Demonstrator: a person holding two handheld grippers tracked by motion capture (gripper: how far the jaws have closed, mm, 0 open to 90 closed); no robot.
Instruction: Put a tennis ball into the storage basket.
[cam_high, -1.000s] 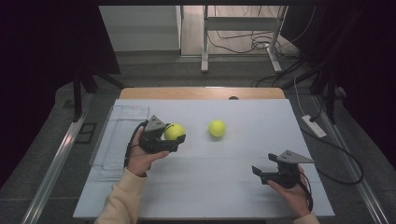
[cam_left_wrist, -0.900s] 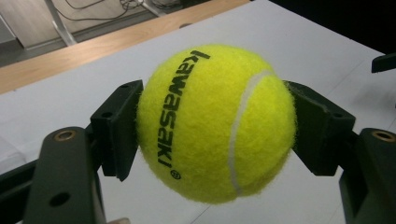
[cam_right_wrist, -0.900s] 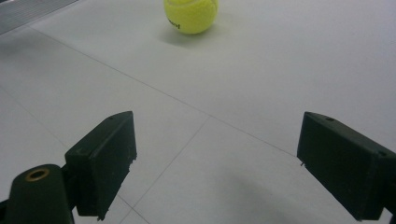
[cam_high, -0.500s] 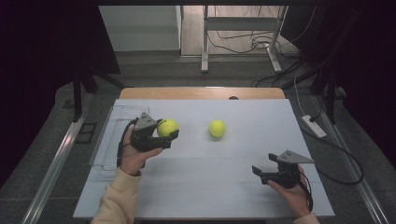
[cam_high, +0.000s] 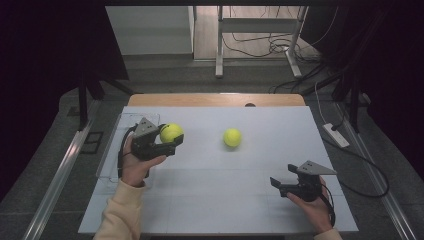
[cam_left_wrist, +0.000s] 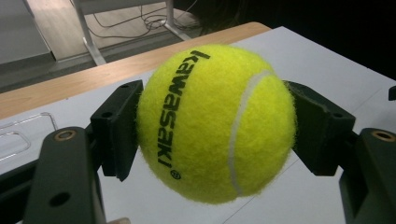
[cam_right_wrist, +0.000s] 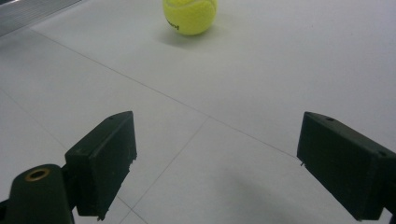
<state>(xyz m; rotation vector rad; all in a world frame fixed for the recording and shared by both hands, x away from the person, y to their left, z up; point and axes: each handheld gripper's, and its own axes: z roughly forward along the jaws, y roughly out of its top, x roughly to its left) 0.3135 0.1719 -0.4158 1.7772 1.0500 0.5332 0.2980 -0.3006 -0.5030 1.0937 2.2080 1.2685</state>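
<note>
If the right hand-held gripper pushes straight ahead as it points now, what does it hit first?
Probably the loose tennis ball lying on the white table. It sits ahead of the open right hand-held gripper, slightly left of centre, with bare tabletop between; depth is uncertain, so it might just pass beside it.

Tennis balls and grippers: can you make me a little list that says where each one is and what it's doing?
held ball: tennis ball squeezed between both jaws of the left hand-held gripper, lifted off the table
writing on it: "kawasaki"
other ball: second tennis ball lying free on the white table, near the middle
right hand-held gripper: jaws wide apart, holding nothing, pointed toward the second ball
clear tray: at the table's left edge, beside the left hand
</note>
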